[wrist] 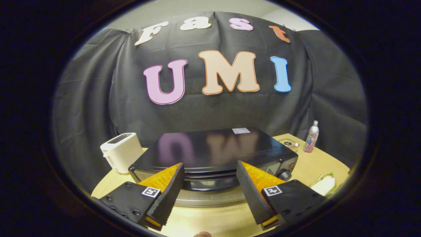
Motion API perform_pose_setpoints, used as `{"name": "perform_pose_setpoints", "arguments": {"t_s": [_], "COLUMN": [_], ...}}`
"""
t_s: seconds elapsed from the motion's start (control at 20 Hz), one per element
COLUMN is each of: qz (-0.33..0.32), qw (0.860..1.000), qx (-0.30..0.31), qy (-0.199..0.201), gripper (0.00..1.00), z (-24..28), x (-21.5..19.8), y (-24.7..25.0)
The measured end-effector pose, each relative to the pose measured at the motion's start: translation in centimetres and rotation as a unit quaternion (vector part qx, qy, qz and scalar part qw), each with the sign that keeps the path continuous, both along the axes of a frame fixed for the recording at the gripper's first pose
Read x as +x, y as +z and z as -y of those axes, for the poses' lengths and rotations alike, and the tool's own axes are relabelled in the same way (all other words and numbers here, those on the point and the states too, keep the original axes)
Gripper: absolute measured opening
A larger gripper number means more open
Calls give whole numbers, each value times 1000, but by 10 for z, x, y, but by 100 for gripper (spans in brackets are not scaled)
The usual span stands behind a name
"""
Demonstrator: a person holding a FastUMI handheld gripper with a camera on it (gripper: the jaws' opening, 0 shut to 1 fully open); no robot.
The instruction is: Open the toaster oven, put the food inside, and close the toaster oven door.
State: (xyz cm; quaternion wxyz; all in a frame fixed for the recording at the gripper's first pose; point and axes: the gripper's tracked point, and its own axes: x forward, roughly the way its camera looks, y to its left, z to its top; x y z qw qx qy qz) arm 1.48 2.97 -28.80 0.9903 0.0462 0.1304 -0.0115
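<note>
Fingers spread before closed toaster oven.

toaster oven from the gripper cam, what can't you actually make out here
- Toaster oven door and handle: in the gripper view, partly hidden behind the open gripper fingers; latched or ajar is unclear.
- Oven interior: hidden by the dark door.
- Food: beside the right finger, partly cut off, type unclear.
- Bottle label: too small.

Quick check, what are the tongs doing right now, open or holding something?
Tongs: open, holding nothing, fingers spread apart just in front of the toaster oven, either side of its door handle.
</note>
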Motion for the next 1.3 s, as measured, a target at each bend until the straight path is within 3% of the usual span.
{"name": "perform_pose_setpoints", "arguments": {"t_s": [0.7, 1.3], "qz": [-35, -86], "qw": [999, 996], "qx": [12, -19], "qy": [-15, -15], "gripper": [98, 98], "z": [8, 12], "x": [-76, -112], "y": [-24, -52]}}
